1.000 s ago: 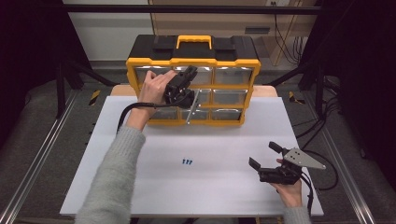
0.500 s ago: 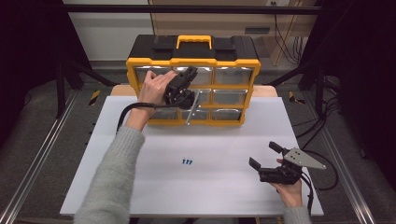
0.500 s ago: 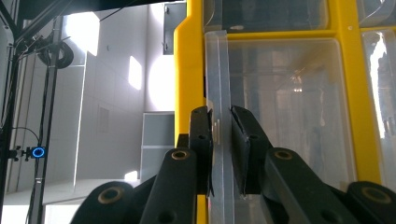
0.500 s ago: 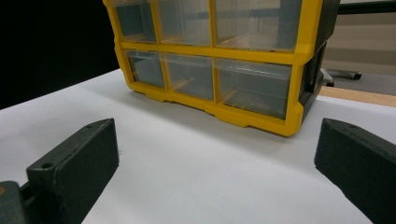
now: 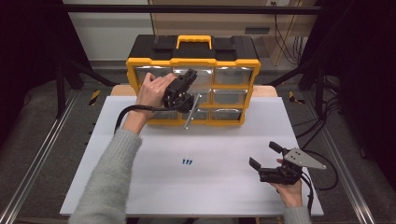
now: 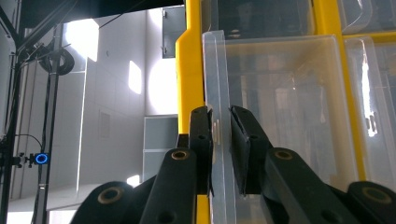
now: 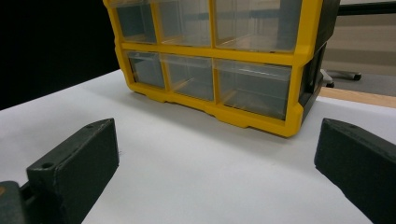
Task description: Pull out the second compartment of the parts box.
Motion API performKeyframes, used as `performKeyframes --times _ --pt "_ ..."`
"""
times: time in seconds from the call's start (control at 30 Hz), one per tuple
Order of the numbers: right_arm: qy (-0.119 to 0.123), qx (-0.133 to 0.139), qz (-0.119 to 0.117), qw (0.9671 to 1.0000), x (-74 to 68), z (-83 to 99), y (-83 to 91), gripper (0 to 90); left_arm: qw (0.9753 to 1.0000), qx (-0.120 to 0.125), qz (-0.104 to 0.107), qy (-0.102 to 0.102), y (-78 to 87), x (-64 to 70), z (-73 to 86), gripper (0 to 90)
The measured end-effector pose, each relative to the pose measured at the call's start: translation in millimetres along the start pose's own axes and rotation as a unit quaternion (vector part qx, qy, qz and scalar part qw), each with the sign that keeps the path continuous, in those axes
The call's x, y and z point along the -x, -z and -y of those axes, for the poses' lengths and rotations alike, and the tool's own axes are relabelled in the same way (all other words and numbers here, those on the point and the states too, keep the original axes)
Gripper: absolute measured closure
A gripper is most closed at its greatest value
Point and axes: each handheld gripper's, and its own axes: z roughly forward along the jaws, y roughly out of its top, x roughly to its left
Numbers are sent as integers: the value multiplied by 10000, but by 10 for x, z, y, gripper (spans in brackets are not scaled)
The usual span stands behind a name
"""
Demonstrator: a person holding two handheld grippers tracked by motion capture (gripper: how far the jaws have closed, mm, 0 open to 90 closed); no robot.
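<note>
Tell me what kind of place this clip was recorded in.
Probably a lab or workshop recording bench: a white table inside a dark metal frame, loose cables on the floor, and a yellow drawer organizer whose clear drawer the left gripper grips.

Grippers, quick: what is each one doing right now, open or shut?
Left gripper: shut on the clear drawer front edge of the yellow organizer.
Right gripper: open, holding nothing, above the white table.

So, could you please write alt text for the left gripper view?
The left gripper has its two black jaws closed on the front lip of a clear plastic drawer, pulled partly out of a yellow-framed organiser cabinet. More clear drawers sit around it.
</note>
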Motion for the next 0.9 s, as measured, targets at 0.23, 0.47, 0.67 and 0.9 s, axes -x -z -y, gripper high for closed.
performKeyframes --times 0.23,0.47,0.67,0.9 --pt "7 -2 -8 10000 1 2 0 5 10000 3 -6 -85 66 -1 -25 782" --pt "23 13 -2 10000 3 1 -1 5 9999 68 -16 -110 126 -7 -47 782" --pt "19 9 -15 10000 -2 2 -4 5 9999 49 -27 -158 196 -11 -64 782" --pt "29 11 -15 10000 0 1 -2 5 9997 46 -46 -215 251 -15 -81 782"
